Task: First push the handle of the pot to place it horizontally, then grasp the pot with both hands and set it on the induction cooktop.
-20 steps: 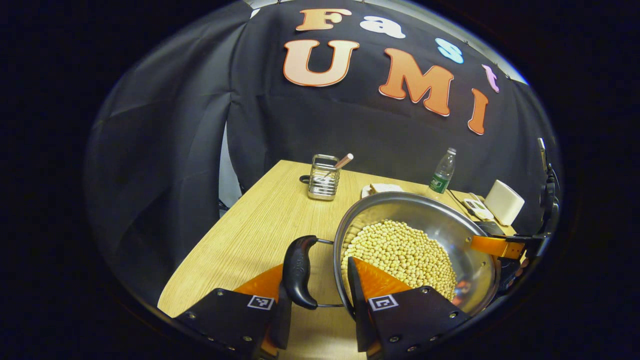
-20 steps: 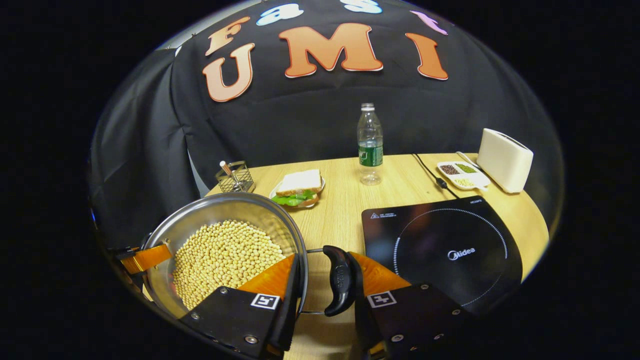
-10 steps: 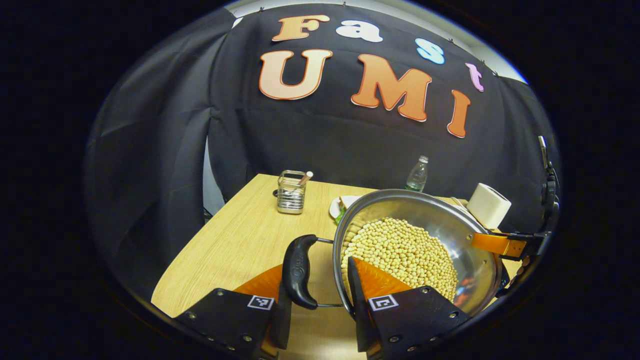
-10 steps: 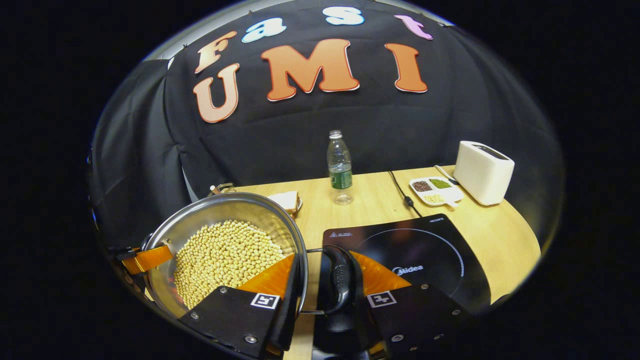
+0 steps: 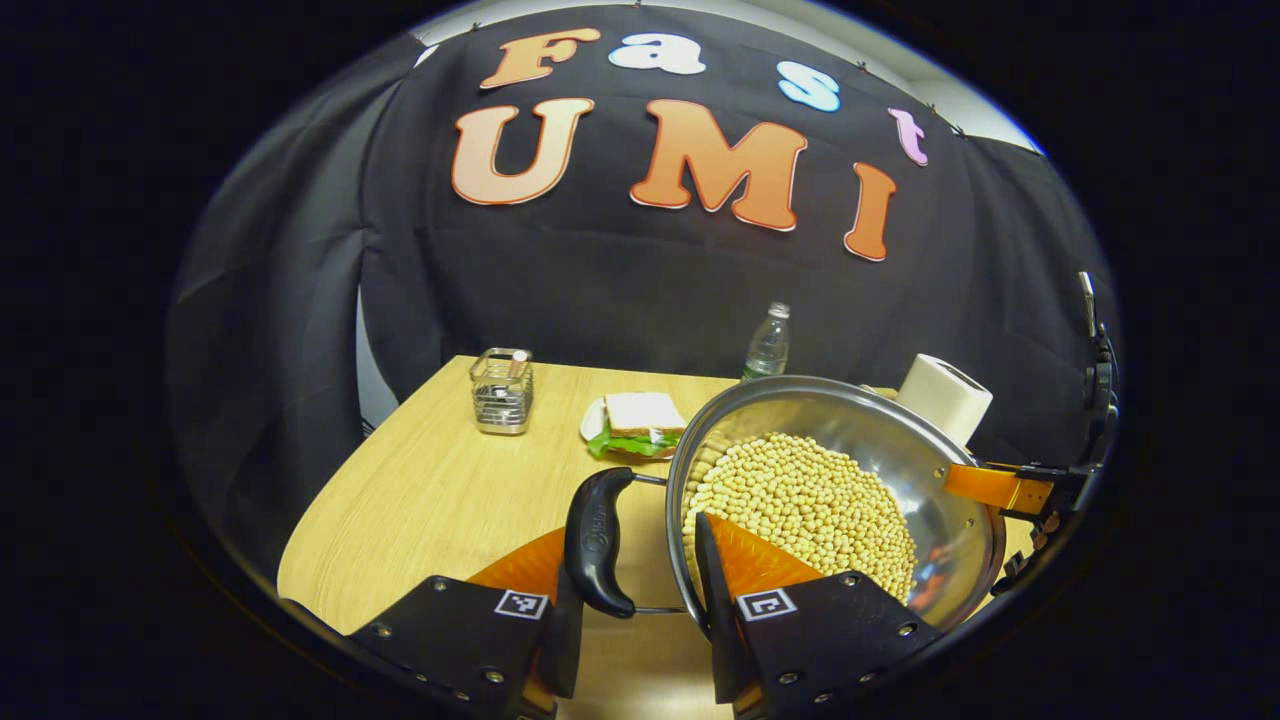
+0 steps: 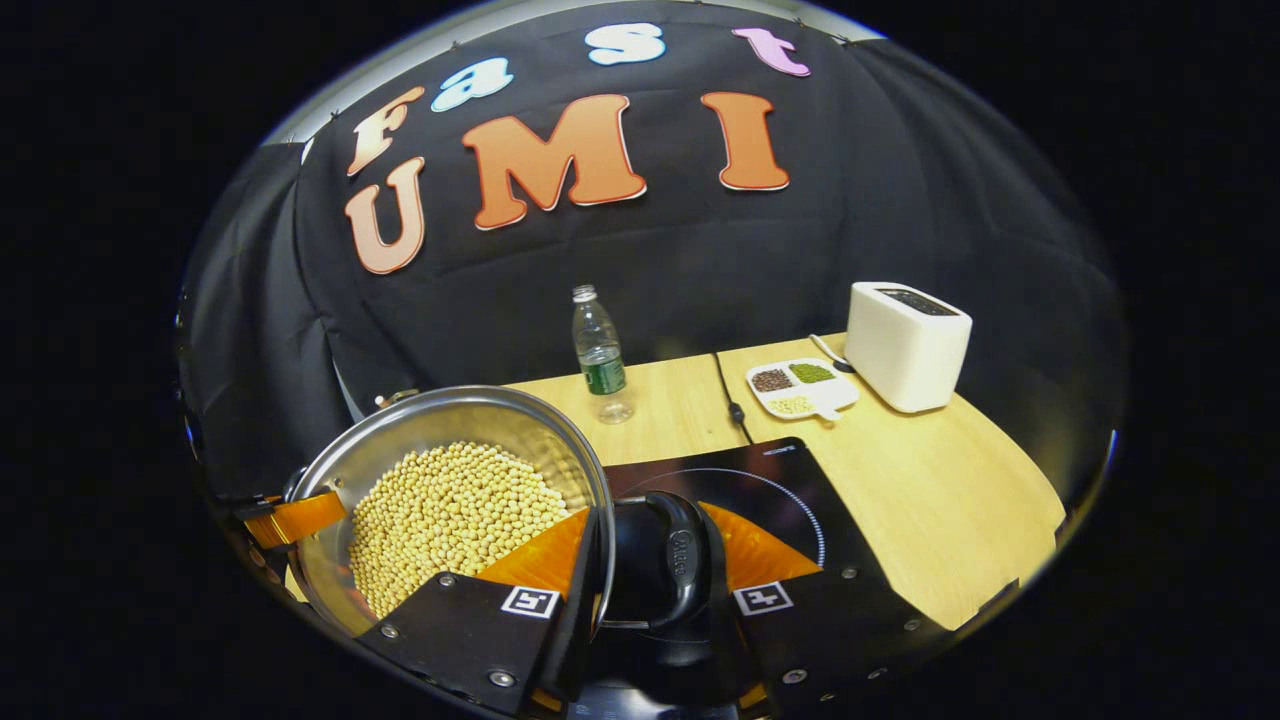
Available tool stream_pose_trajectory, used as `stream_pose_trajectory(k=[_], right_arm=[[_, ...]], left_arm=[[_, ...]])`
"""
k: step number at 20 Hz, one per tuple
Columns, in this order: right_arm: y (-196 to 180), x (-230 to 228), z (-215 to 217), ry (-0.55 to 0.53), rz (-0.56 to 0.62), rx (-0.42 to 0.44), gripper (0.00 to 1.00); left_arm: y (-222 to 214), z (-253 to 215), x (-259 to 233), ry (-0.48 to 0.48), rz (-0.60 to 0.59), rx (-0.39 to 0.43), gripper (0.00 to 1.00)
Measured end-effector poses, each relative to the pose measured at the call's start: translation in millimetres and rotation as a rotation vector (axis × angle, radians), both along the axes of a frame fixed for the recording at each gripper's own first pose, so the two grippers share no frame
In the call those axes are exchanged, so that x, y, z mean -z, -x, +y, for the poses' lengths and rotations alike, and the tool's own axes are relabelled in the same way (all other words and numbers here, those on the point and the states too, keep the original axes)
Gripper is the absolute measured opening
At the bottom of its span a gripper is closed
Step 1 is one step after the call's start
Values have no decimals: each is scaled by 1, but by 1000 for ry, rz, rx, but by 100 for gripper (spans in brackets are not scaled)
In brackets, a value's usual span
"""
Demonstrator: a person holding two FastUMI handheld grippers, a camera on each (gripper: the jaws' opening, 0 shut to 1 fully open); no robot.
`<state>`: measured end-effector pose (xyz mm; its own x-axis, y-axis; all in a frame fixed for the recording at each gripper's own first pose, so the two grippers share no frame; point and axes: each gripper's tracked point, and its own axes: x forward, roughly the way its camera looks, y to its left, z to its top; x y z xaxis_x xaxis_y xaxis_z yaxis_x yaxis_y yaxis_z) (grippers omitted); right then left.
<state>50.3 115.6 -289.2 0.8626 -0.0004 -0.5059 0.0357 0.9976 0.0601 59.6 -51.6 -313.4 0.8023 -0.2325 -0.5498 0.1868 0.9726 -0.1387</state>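
Both grippers grip a steel pot [image 5: 930,470] of pale beans [image 5: 800,500] by its two side handles. Left gripper [image 5: 640,590], seen in the left gripper view, has one finger outside the black handle [image 5: 595,540] and the other inside the rim against the beans, closed on the handle and wall between them. Beyond it on the wooden table [image 5: 420,500] stand a wire caddy [image 5: 502,390], a sandwich on a plate [image 5: 640,425], a water bottle [image 5: 768,342] and a white toaster [image 5: 942,396]. In the right gripper view, the right gripper [image 6: 650,580] clasps the opposite handle [image 6: 680,560] the same way, one finger inside the rim, the other outside. The pot is held over the near left edge of the induction cooktop [image 6: 770,480]. Farther right lie a divided dish of grains [image 6: 800,388] and the toaster.
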Motion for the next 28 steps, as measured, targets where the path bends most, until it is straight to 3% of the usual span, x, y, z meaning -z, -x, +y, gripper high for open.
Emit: stream_pose_trajectory(k=[20,28], right_arm=[[21,17,-141,8,66,174,49],[18,26,-156,7,92,194,49]], left_arm=[[8,-153,43,34,89,159,53],[6,-171,58,27,117,169,53]])
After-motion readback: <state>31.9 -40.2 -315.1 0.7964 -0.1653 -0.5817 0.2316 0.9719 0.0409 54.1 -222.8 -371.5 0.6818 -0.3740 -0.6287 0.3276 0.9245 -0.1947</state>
